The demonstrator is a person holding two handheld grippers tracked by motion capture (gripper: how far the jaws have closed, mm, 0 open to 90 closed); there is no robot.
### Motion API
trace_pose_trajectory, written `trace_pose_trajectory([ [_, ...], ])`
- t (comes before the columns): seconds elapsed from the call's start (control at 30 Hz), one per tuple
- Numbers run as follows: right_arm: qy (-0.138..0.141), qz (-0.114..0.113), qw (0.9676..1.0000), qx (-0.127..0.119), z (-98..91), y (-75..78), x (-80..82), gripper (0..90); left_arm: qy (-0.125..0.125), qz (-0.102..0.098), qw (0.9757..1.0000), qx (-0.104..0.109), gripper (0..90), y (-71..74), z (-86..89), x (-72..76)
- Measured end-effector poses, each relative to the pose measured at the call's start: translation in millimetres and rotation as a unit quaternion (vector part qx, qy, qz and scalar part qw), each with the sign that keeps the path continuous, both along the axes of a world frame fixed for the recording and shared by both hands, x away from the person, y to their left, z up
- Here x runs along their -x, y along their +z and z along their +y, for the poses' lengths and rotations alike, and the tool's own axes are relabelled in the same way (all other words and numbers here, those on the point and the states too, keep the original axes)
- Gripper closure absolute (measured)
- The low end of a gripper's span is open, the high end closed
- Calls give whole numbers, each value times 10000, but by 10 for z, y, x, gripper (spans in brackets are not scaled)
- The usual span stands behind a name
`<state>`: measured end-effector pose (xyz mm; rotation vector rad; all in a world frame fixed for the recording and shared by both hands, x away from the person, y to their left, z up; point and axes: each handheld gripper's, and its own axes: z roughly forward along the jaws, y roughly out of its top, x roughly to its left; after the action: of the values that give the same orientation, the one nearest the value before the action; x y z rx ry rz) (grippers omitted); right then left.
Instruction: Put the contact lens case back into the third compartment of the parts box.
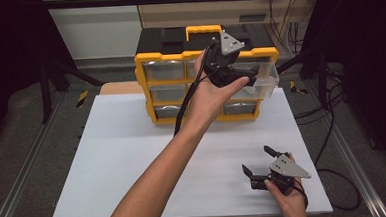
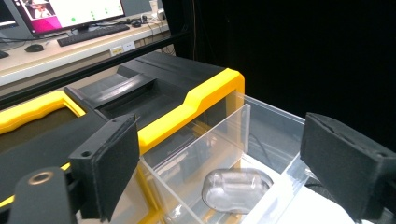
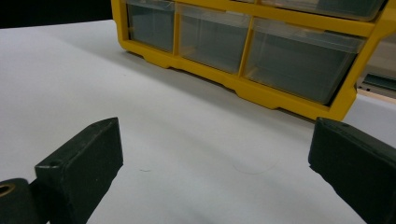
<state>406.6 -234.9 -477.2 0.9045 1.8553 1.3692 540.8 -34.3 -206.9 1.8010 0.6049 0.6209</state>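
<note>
Left gripper (image 1: 247, 80) at the pulled-out clear plastic drawer (image 1: 262, 82) of the yellow-and-black organiser cabinet (image 1: 178, 56).
Its jaws stand apart, holding nothing; right gripper (image 1: 256, 165) rests open on the white table (image 1: 133, 161).

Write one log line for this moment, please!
left tool: open, over pulled-out clear drawer | drawer: clear object inside | right tool: open, low over white table

- The right hand-held gripper (image 3: 217, 163) has two black jaws standing wide apart, nothing between them.
- Beneath lies a white table (image 3: 187, 140).
- Beyond stands a yellow drawer cabinet (image 3: 261, 93) with clear, closed drawers (image 3: 212, 39).
</note>
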Motion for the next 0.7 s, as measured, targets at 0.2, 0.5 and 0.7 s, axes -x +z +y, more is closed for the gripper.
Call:
trace_pose_trajectory([
  [0.2, -4, -14, 10000, -3, 4, 2, 2, 33, 7, -4, 10000, -3, 72, -22, 58, 86],
  [0.5, -11, -27, 10000, -6, 12, 12, 5, 33, -99, -65, 9999, -55, 41, -46, 127, 210],
  [0.7, -25, -25, 10000, -24, 2, 7, 10, 33, -156, -121, 9998, -51, 32, -51, 182, 282],
])
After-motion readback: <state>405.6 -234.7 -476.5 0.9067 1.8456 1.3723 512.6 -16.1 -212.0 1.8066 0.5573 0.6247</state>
